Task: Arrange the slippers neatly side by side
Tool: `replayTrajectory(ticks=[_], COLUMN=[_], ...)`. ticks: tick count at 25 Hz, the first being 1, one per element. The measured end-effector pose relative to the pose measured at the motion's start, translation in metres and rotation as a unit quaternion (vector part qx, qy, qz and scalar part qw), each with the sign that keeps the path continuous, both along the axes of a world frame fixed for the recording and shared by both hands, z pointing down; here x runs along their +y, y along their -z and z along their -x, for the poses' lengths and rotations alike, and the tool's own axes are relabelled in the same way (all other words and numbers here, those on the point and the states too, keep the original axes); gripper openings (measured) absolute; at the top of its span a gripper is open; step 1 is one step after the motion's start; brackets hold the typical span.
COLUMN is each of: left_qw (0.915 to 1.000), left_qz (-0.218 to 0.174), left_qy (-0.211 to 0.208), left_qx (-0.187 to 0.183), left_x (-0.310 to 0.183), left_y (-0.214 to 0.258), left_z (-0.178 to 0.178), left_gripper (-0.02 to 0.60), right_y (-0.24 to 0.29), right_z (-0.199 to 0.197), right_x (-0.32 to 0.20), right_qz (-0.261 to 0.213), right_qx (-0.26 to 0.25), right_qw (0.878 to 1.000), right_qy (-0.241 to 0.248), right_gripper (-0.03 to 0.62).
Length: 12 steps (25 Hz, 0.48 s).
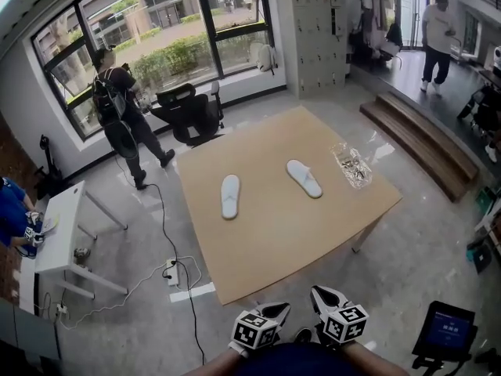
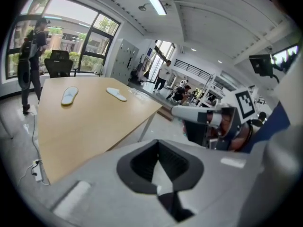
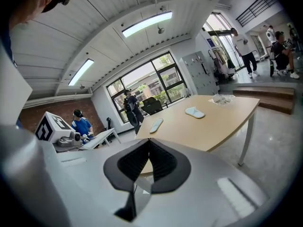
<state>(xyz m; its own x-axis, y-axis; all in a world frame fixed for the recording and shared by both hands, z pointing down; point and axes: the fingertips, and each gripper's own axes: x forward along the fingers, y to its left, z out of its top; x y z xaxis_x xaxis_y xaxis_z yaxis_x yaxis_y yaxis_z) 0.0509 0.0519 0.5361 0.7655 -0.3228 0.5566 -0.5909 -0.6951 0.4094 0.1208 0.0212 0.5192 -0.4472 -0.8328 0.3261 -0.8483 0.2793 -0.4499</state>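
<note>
Two white slippers lie apart on the wooden table (image 1: 266, 233): the left slipper (image 1: 229, 195) points away from me, and the right slipper (image 1: 304, 178) lies angled toward the right. Both grippers are held close to my body, short of the table's near edge. The left gripper (image 1: 275, 312) is shut and empty; the right gripper (image 1: 324, 295) is shut and empty too. In the left gripper view the slippers (image 2: 69, 95) (image 2: 116, 94) sit far off on the table. In the right gripper view they (image 3: 155, 125) (image 3: 194, 112) also lie well ahead of the shut jaws.
A crumpled clear plastic wrapper (image 1: 351, 165) lies on the table's right side. A power strip with cables (image 1: 172, 272) lies on the floor left of the table. A white desk (image 1: 66, 225) stands at left, a black chair (image 1: 188, 112) behind the table. People stand near the window (image 1: 121, 116) and at far right (image 1: 437, 30).
</note>
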Motion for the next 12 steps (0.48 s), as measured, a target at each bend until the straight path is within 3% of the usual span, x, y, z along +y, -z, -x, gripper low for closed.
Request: replayTrajectory(ticks=[5,12], left_qw=[0.9998,0.9993], left_qz=[-0.005,0.002], left_qy=[-0.021,-0.035], left_qx=[-0.004,-0.012], left_x=[-0.014,-0.022], left_y=[0.018,0.019], left_z=[-0.049,-0.07], left_gripper=[0.003,0.003], right_y=[0.009,0.005], right_z=[-0.052,-0.079], right_x=[-0.011,-0.017], right_qz=[0.003,0.007], right_qx=[0.005,-0.005], right_qw=[1.0,0.999], right_qy=[-0.018,-0.039], right_gripper=[0.011,0.011])
